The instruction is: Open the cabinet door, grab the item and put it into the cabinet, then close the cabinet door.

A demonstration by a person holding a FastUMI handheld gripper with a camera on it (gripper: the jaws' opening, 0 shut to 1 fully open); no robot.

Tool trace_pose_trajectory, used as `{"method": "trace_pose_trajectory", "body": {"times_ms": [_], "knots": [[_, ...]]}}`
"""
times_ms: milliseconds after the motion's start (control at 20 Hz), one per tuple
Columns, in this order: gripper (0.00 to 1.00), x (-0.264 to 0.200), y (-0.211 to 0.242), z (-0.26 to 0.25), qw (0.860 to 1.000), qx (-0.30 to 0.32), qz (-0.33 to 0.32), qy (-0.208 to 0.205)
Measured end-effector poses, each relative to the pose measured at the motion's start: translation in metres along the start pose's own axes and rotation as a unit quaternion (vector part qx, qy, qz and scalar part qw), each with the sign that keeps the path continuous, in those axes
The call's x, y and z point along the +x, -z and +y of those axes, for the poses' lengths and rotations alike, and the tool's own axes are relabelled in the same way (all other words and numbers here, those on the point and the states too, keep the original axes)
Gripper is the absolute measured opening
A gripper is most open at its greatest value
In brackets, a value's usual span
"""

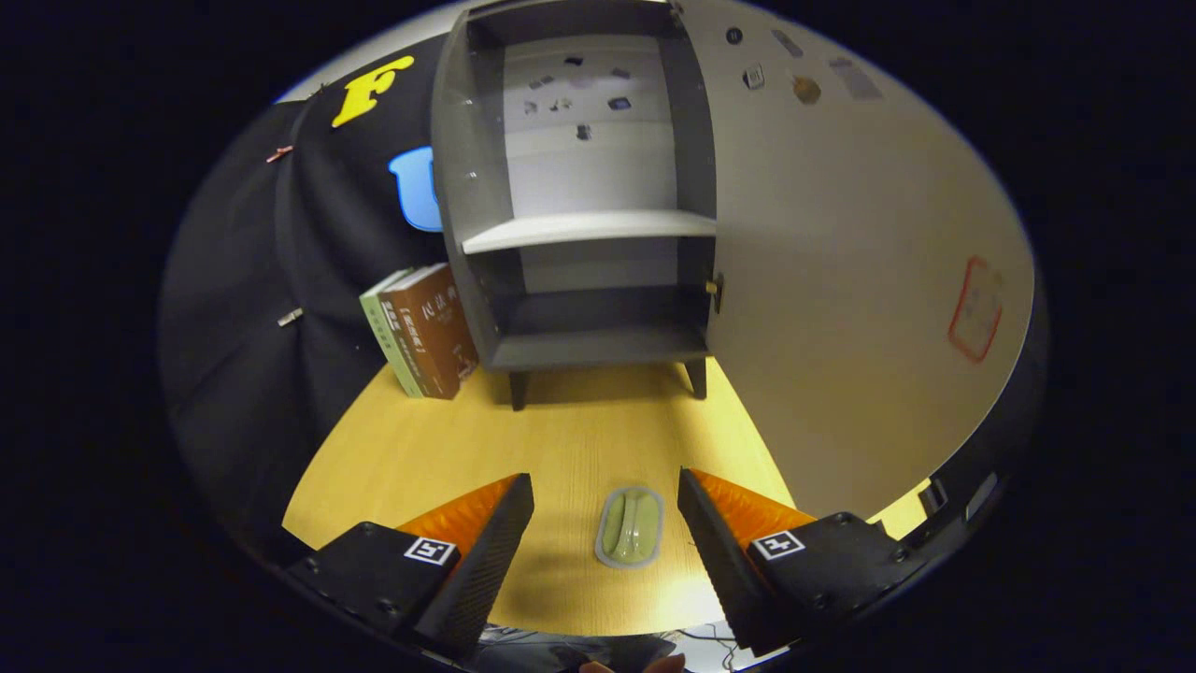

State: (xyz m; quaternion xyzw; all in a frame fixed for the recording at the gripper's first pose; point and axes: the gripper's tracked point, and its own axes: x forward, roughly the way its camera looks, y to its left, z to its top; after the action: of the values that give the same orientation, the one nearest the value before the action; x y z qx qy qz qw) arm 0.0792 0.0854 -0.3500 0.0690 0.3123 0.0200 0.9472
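Against the booth wall at the far left, two books [425,329] stood upright side by side, a green one and a brown one, the brown one touching or nearly touching the left wall of the cabinet [579,187]. The cabinet stood on short dark legs at the far end of the yellow wooden surface [561,439]. It was grey, with a pale shelf [589,229] across its middle and a darker floor below; both compartments looked empty, though small marks showed on its back panel, too small to make out. Its door [841,280] hung wide open to the right, a broad pale panel swung out toward the camera, with a faint red outlined mark on it and a small brass fitting at the hinge edge.

Nearer, the tool [605,505] was held low over the surface, its two fingers spread wide apart and gripping nothing. The item [630,526], a small oblong pale green thing with a clear rounded rim, lay flat on the surface between the fingertips, touching neither finger and well short of the cabinet.
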Motion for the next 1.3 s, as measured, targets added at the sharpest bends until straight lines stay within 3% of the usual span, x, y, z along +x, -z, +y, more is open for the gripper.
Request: {"method": "trace_pose_trajectory", "body": {"times_ms": [350,850,900,950,1100,1250,1300], "knots": [[0.99,0.061,0.065,-0.021,0.998,0.023,0.059,0.026],[0.97,0.109,0.108,-0.031,0.993,0.028,0.108,0.037],[0.93,0.116,0.112,-0.030,0.992,0.028,0.114,0.039],[0.81,0.123,0.116,-0.031,0.992,0.025,0.118,0.041],[0.62,0.138,0.140,-0.032,0.986,0.003,0.158,0.049],[0.19,0.137,0.126,-0.035,0.988,-0.026,0.143,0.049],[0.19,0.140,0.127,-0.034,0.988,-0.030,0.146,0.049]]}}
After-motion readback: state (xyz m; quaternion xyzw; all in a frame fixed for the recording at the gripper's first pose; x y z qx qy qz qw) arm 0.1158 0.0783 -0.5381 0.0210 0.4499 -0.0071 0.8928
